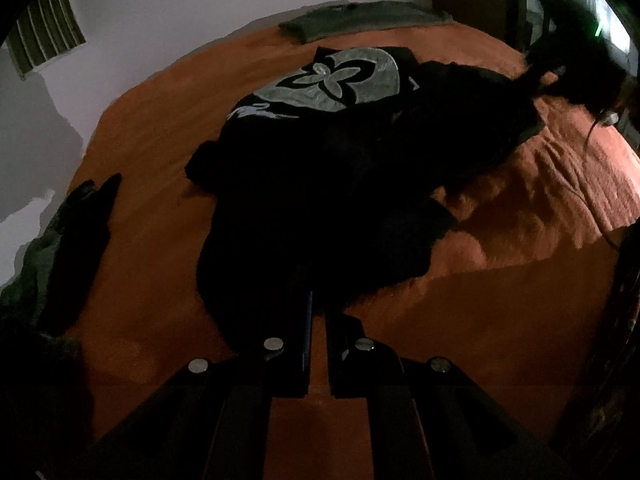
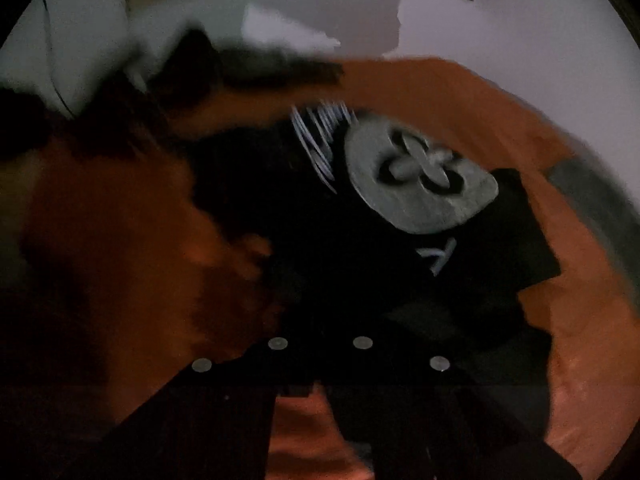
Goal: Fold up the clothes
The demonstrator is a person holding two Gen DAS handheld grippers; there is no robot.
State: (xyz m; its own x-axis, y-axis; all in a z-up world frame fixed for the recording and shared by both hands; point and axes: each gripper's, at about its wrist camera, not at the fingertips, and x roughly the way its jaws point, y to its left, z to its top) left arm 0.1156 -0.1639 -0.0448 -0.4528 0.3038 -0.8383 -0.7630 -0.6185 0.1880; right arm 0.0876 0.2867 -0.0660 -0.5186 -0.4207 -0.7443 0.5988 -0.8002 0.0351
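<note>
A black garment [image 1: 340, 184] with a large grey flower print [image 1: 340, 80] lies crumpled on the orange bed cover [image 1: 500, 280]. My left gripper [image 1: 320, 312] is at the garment's near edge, its jaws almost together with the dark hem between the tips. At the far right the cloth rises in a peak to my right gripper [image 1: 560, 64], a blurred dark shape. In the right wrist view the same garment [image 2: 360, 280] and its print [image 2: 420, 176] fill the middle. There my right gripper [image 2: 320, 316] is lost against the black cloth and its fingertips cannot be made out.
A folded grey-green garment [image 1: 360, 20] lies at the far edge of the bed. A heap of dark clothes [image 1: 60, 240] sits at the left edge. A pale wall with a vent [image 1: 48, 28] stands behind the bed. A dark frame [image 1: 520, 0] rises at the back right.
</note>
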